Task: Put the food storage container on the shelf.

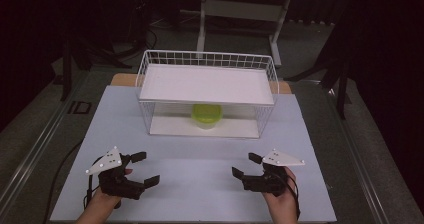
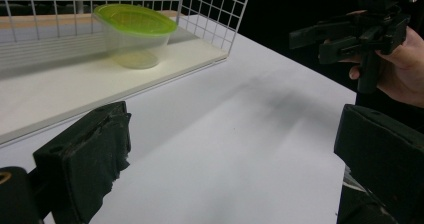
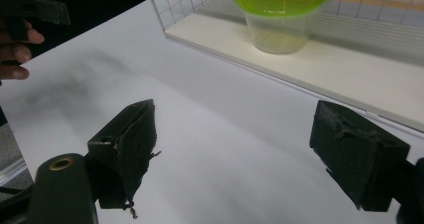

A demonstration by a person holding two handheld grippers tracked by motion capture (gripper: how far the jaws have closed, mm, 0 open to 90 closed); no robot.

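Observation:
A clear plastic tub with a green lid (image 1: 207,115) stands on the lower shelf of a white wire rack (image 1: 207,91) at the middle of the table; it also appears as the tub (image 2: 134,34) and the tub (image 3: 283,19). My left gripper (image 1: 146,169) hovers low at the near left, open, with nothing between its jaws. My right gripper (image 1: 246,165) is at the near right, open too and empty. Both point inward toward each other, well short of the rack. The right gripper (image 2: 345,36) is held in a hand across the table.
The rack has a white top shelf (image 1: 207,84) above the tub and a white base board (image 1: 172,126). The pale table top (image 1: 200,169) spreads between the grippers and the rack. A white desk frame (image 1: 240,14) stands beyond on the dark floor.

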